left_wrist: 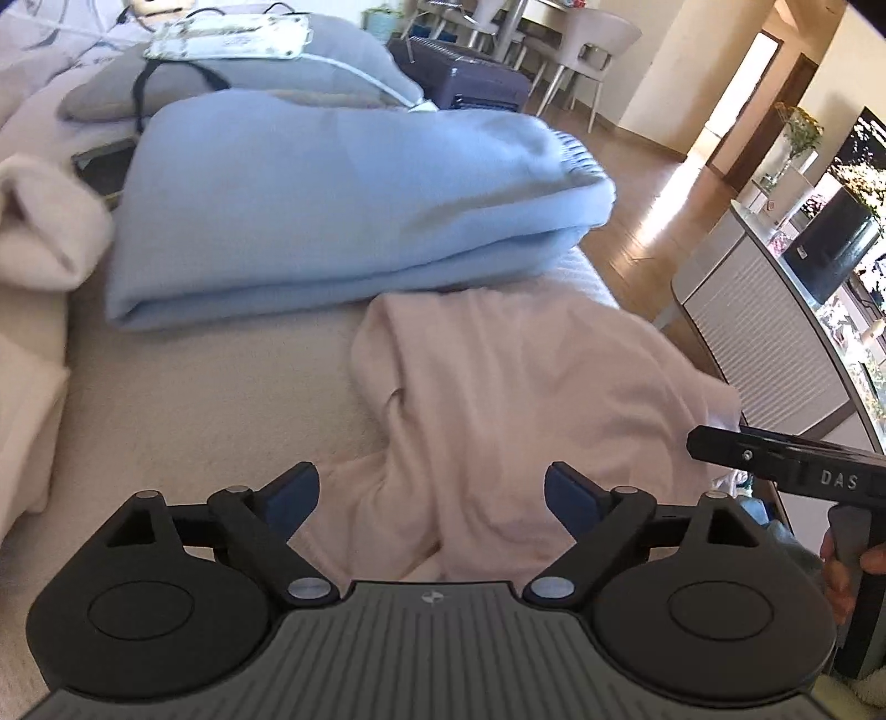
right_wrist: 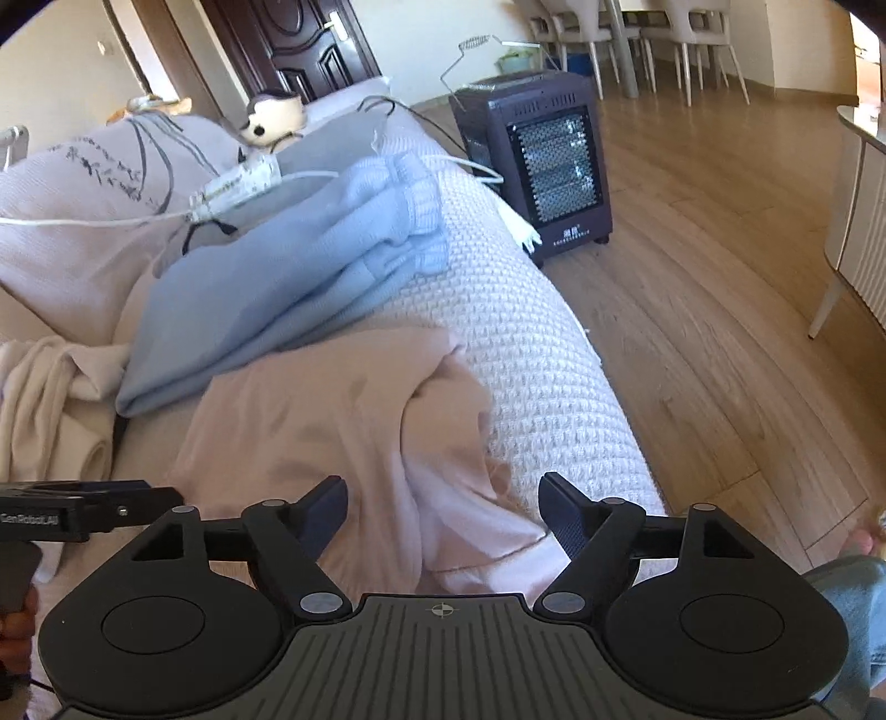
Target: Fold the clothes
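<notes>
A pale pink garment (left_wrist: pixel 498 399) (right_wrist: pixel 332 421) lies rumpled on the sofa seat, its near end reaching under both grippers. My left gripper (left_wrist: pixel 432 493) is open above the garment's near edge, and its fingers touch no cloth. My right gripper (right_wrist: pixel 443 509) is open too, over the garment's right side near the seat's edge, with the pads clear of the cloth. Beyond the pink one lies a folded light blue garment (left_wrist: pixel 332 221) (right_wrist: pixel 288 288). The other gripper's body shows at the side of each view.
A cream garment (left_wrist: pixel 44 232) (right_wrist: pixel 50 399) lies bunched at the left. Grey cushion (left_wrist: pixel 266 61), power strip (left_wrist: pixel 227 36) and white cable sit at the back. A dark heater (right_wrist: pixel 542 177) stands on the wooden floor. A cabinet (left_wrist: pixel 775 354) is to the right.
</notes>
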Action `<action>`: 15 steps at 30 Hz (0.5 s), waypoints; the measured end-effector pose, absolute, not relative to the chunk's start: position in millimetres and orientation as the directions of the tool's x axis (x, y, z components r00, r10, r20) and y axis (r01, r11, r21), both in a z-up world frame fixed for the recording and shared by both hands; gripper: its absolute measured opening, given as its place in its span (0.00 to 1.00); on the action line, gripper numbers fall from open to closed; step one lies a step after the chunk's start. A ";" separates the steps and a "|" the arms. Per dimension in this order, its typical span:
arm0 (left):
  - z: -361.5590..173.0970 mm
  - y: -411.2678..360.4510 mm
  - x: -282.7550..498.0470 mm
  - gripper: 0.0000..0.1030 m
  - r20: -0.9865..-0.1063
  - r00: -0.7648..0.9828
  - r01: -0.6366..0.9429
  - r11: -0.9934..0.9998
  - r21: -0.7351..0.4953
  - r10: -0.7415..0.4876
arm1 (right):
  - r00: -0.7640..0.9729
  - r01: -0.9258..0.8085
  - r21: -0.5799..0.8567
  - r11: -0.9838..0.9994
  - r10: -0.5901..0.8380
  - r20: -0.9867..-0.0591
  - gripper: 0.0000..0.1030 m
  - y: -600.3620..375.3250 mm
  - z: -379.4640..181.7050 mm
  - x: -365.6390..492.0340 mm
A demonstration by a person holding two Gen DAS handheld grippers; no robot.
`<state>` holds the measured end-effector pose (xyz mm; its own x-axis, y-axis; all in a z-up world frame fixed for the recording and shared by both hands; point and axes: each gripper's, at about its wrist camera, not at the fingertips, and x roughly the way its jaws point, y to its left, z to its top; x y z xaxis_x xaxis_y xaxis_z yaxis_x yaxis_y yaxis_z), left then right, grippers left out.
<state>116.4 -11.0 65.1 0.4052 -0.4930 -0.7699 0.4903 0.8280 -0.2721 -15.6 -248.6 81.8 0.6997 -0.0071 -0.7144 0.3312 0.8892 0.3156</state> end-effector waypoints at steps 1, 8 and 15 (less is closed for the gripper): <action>65.7 -14.9 118.3 0.88 -0.767 0.405 0.495 0.825 -0.273 -0.497 | 0.708 0.330 0.324 0.887 -0.005 -0.706 0.76 -249.8 83.9 -17.5; 60.2 -32.2 118.1 0.95 -0.792 0.388 0.530 0.817 -0.226 -0.471 | 0.713 0.321 0.357 0.877 0.024 -0.701 0.77 -251.4 82.8 -22.0; 53.0 -47.0 123.8 0.96 -0.811 0.366 0.536 0.816 -0.216 -0.455 | 0.709 0.309 0.363 0.879 0.041 -0.704 0.77 -252.2 80.7 -23.3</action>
<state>123.8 -47.0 53.0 0.3660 -0.4555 -0.8115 0.5361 0.8160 -0.2162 -23.3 -252.2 80.7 0.7094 0.0414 -0.7036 0.3092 0.8788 0.3635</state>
